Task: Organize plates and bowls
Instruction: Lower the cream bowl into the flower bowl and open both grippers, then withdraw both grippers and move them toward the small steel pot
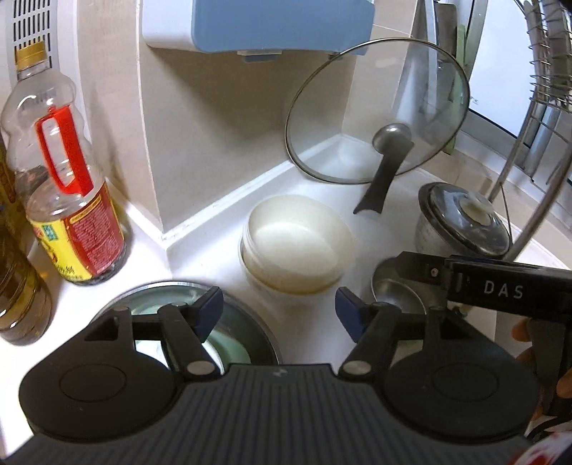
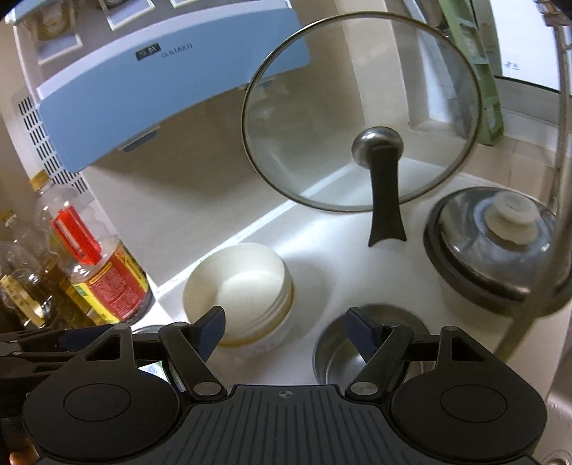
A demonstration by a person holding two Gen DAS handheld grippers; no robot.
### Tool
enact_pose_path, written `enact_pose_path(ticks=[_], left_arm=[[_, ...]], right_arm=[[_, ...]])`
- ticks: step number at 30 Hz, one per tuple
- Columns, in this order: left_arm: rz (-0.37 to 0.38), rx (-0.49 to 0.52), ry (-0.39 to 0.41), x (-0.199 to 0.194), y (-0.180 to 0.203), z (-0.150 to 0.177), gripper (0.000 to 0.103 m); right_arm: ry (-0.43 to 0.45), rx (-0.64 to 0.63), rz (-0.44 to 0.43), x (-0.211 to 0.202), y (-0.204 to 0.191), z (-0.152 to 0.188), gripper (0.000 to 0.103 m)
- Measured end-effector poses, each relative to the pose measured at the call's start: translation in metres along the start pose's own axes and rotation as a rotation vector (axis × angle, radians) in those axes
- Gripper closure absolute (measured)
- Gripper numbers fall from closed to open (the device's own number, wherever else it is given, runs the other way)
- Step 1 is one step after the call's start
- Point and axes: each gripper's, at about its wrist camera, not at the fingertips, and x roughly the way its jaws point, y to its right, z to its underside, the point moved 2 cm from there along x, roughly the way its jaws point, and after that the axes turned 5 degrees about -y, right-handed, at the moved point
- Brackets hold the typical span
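A stack of white bowls [image 1: 296, 243] stands on the white counter near the wall corner; it also shows in the right wrist view [image 2: 243, 286]. A small steel bowl [image 1: 397, 289] sits to its right, seen in the right wrist view [image 2: 343, 347] too. A plate with a steel rim and pale green centre [image 1: 236, 322] lies under my left gripper [image 1: 279, 307], which is open and empty just short of the white bowls. My right gripper [image 2: 286, 325] is open and empty, its right finger over the steel bowl, its left finger by the white bowls.
A glass pot lid [image 1: 379, 114] leans against the wall behind the bowls. A lidded pot [image 1: 464, 221] stands at the right below a wire dish rack [image 1: 547, 89]. Oil bottles [image 1: 68, 200] stand at the left. A blue wall unit [image 1: 257, 25] hangs above.
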Motion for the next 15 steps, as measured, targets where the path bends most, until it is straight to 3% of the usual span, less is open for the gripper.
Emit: enact_pose_path(ticks=[15], left_arm=[[-0.009,-0.022,-0.023,-0.04,0.021,0.057,0.036]], right_arm=[[-0.027,-0.021,-0.008,-0.049,0.0,0.051,0.028]])
